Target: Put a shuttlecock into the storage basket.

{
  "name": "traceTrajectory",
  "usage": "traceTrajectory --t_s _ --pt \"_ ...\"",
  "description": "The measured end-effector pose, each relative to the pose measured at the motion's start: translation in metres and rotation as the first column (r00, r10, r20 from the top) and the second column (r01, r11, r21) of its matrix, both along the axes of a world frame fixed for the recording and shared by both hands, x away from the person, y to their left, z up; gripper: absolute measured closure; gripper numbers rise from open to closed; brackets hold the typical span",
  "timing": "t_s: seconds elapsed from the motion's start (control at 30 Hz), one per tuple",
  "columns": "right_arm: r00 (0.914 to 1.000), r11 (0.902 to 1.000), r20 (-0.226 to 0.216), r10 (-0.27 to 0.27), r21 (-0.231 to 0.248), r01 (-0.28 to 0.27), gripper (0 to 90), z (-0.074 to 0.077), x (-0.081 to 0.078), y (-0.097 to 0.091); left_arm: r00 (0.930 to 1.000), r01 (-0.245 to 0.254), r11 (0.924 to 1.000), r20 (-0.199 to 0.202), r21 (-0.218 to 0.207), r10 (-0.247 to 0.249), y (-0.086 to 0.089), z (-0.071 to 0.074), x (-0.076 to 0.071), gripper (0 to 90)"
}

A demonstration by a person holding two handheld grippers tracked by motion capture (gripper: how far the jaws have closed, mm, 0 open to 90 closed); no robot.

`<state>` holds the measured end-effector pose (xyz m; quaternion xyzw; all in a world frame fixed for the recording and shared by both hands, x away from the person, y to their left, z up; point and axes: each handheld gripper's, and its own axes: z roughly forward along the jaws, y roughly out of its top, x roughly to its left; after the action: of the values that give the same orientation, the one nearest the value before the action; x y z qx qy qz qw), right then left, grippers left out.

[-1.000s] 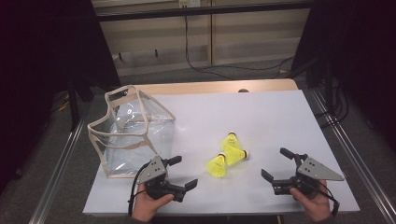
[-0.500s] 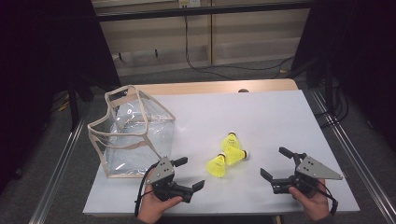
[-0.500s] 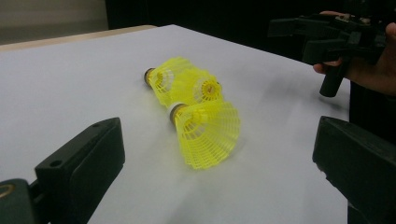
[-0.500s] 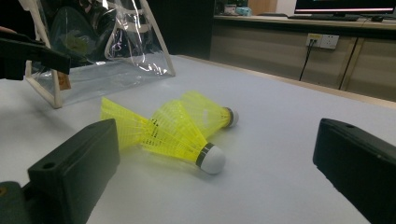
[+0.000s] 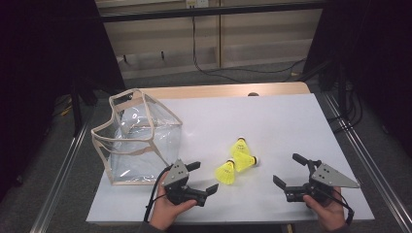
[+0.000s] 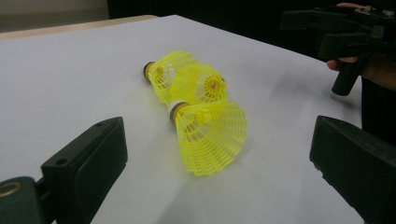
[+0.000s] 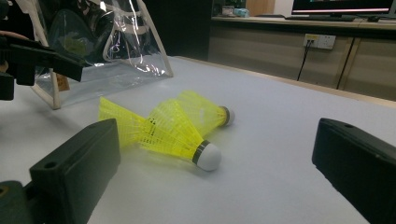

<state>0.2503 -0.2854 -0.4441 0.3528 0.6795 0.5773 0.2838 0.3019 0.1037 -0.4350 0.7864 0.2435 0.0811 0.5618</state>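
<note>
Lying in a touching cluster on the white table (image 5: 272, 121), 3 yellow shuttlecocks (image 5: 236, 162) await pickup beside a clear bag (image 5: 138, 141). Left gripper (image 5: 203, 180), jaws spread empty, likely needs to advance and close; right gripper (image 5: 287, 171) hangs open. Dark room, wooden cabinets (image 5: 218, 29) behind.

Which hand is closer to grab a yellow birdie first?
Left, probably. The left hand-held gripper sits open right beside the nearest shuttlecock, which lies between its jaws' line of sight. The right hand-held gripper is farther away.
</note>
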Motion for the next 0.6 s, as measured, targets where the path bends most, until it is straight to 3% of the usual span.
traceTrajectory --t_s 0.6 --pt "1.0 1.0 0.003 0.006 -0.005 -0.006 0.8 0.0 0.001 0.001 0.9989 0.0 0.999 -0.048 0.046 0.002 -0.013 -0.007 0.009 7.2"
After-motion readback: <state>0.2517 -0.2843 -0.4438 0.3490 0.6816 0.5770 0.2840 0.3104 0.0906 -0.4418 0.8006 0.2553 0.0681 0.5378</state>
